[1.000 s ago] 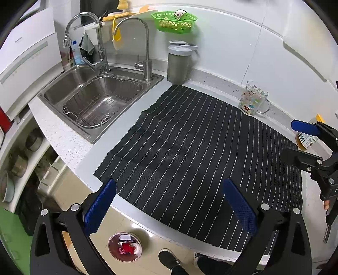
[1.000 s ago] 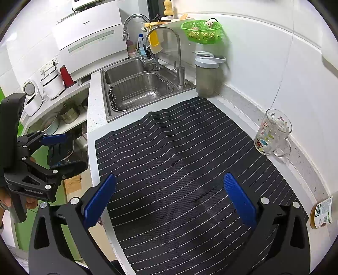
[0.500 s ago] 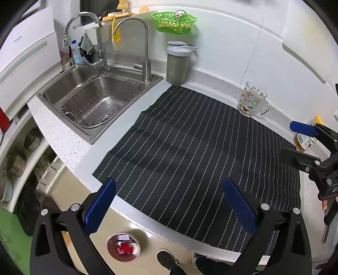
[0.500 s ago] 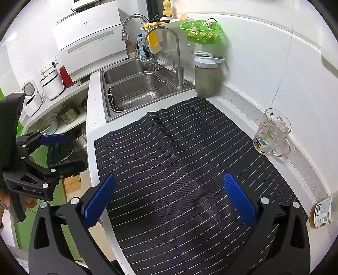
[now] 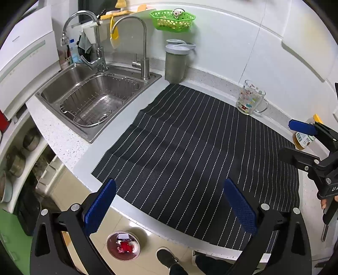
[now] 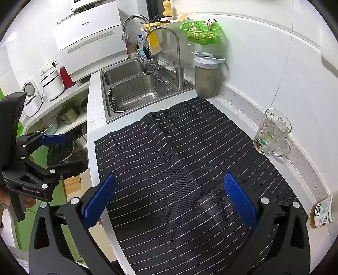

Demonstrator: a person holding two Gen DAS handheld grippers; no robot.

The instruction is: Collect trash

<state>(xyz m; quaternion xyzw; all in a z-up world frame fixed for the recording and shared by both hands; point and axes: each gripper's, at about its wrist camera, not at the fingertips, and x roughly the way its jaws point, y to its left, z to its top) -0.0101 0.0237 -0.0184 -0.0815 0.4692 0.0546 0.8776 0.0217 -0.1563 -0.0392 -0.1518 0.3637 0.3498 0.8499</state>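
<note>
The black mat with thin white stripes (image 5: 190, 152) covers most of the speckled white counter (image 5: 61, 135) and serves as the landmark; above its near edge the left gripper (image 5: 169, 203) hangs with its blue-padded fingers (image 5: 99, 206) spread wide and nothing between them; over the same mat, the right gripper (image 6: 169, 198) is likewise released, its blue pads (image 6: 239, 198) far apart and bare; in the left wrist view the right gripper appears at the mat's right side, and in the right wrist view the left gripper (image 6: 61, 150) sits off the mat's left edge, beyond the counter. The only trash that can be made out is in a small round bin with red scraps inside (image 5: 123, 245), on the tiled floor below the mat's near edge, beside a dark shoe (image 5: 166, 257); the mat itself carries nothing. Beyond the mat's far left corner lies the stainless steel sink (image 5: 95, 99) with a wire basket in it; at the far edge stands a grey lidded canister (image 5: 176, 61); just off the far right corner stands a clear glass mug with coloured prints (image 5: 250, 98); past the right edge a small labelled bottle of amber liquid (image 6: 321, 211) lies against the wall; a green plastic basket (image 5: 172, 20) hangs on the wall above the canister.
</note>
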